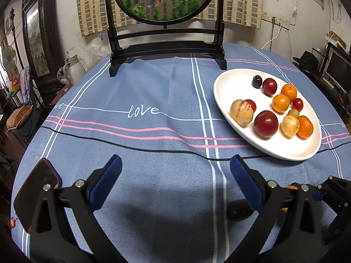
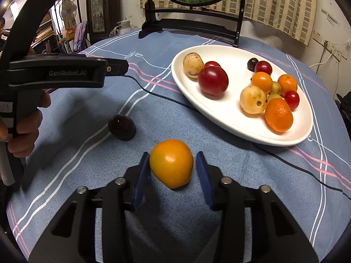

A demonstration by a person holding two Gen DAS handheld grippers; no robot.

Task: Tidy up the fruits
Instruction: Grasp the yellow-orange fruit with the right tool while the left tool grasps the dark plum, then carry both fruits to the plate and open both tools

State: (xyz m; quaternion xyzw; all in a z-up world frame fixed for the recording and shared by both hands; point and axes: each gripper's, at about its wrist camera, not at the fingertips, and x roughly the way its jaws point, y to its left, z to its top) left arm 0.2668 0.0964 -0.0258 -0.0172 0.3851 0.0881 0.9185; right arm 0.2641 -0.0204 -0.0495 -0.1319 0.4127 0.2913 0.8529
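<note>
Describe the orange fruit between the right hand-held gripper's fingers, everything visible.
The orange-yellow fruit is smooth, glossy, roundish, tapering toward the camera, unblemished. It lies on the blue tablecloth, off the white plate. The right hand-held gripper straddles it: left pad at its skin, right pad just clear.

Glossy white plate (image 2: 230, 118), matt woven cloth (image 1: 153, 87), smooth-skinned orange fruit (image 2: 171, 163).

A blue cloth (image 1: 153, 87), lined in white, pink and black, is seen under a white plate (image 2: 219, 114); red, orange and tan fruits (image 2: 213, 81) are shown.
</note>
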